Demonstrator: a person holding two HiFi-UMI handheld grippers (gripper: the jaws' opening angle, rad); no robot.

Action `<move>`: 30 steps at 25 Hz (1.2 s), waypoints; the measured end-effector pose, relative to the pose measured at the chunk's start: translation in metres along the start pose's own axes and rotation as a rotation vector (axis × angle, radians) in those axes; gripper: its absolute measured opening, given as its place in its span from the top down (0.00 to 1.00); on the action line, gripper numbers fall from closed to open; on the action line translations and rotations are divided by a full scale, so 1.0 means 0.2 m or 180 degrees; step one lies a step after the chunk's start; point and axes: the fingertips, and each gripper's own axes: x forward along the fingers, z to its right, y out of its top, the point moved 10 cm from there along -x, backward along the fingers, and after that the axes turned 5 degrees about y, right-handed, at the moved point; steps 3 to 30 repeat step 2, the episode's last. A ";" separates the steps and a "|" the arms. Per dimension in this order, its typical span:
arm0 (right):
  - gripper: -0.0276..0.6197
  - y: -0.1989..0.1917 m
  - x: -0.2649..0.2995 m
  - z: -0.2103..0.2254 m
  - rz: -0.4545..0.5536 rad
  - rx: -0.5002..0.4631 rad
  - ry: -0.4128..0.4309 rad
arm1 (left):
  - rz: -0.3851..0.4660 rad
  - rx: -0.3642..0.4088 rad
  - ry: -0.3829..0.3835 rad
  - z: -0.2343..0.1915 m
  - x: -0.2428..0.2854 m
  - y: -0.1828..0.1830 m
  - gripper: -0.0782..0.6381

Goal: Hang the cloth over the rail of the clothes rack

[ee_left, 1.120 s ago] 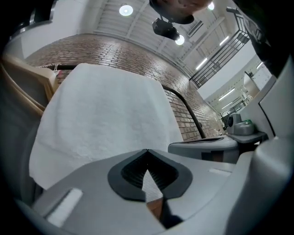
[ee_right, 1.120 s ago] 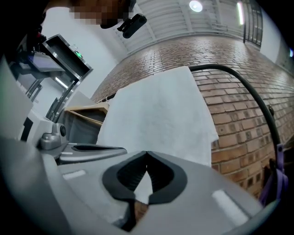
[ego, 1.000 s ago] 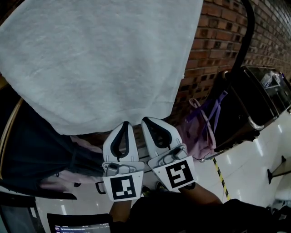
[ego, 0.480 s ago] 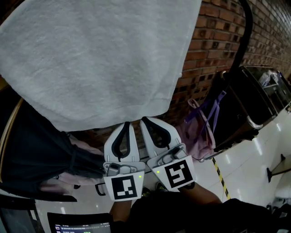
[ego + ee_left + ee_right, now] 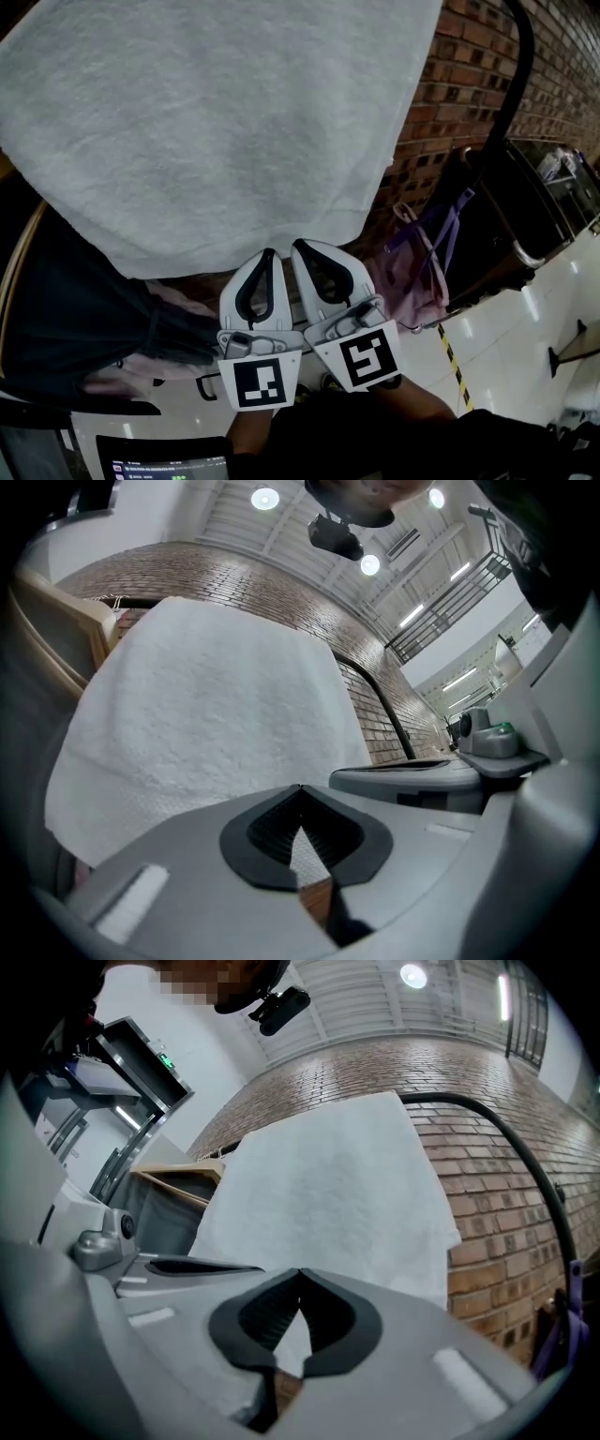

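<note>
Head view: the white terry cloth (image 5: 206, 131) hangs draped as it did a second ago; the left gripper (image 5: 266, 255) and right gripper (image 5: 302, 248) sit just below its hem, scarcely shifted. Left gripper view: jaws clenched on nothing, cloth ahead. Right gripper view: likewise clenched and empty; the cloth lies over the black curved metal rail (image 5: 511, 1147), so the hanging looks done.

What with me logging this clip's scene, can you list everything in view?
cloth: one, white, draped high, upper left
rail: one, black, curving down right of cloth
brick wall: one, red-brown, behind cloth
bag: one, pink with purple straps, right of tongs
dark garment: one, blackish, lower left
floor tape: one strip, yellow-black, lower right
left tongs: one, white, shut, empty, under cloth's lower edge
right tongs: one, white, shut, empty, beside left tongs
</note>
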 end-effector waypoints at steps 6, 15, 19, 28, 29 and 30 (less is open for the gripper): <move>0.95 0.00 0.01 -0.01 0.0000 -0.0007 -0.0006 | 0.0006 0.0002 0.0001 -0.01 0.00 0.00 0.89; 0.95 0.00 0.01 -0.01 0.0000 -0.0007 -0.0006 | 0.0006 0.0002 0.0001 -0.01 0.00 0.00 0.89; 0.95 0.00 0.01 -0.01 0.0000 -0.0007 -0.0006 | 0.0006 0.0002 0.0001 -0.01 0.00 0.00 0.89; 0.95 0.00 0.01 -0.01 0.0000 -0.0007 -0.0006 | 0.0006 0.0002 0.0001 -0.01 0.00 0.00 0.89; 0.95 0.00 0.01 -0.01 0.0000 -0.0007 -0.0006 | 0.0006 0.0002 0.0001 -0.01 0.00 0.00 0.89; 0.95 0.00 0.01 -0.01 0.0000 -0.0007 -0.0006 | 0.0006 0.0002 0.0001 -0.01 0.00 0.00 0.89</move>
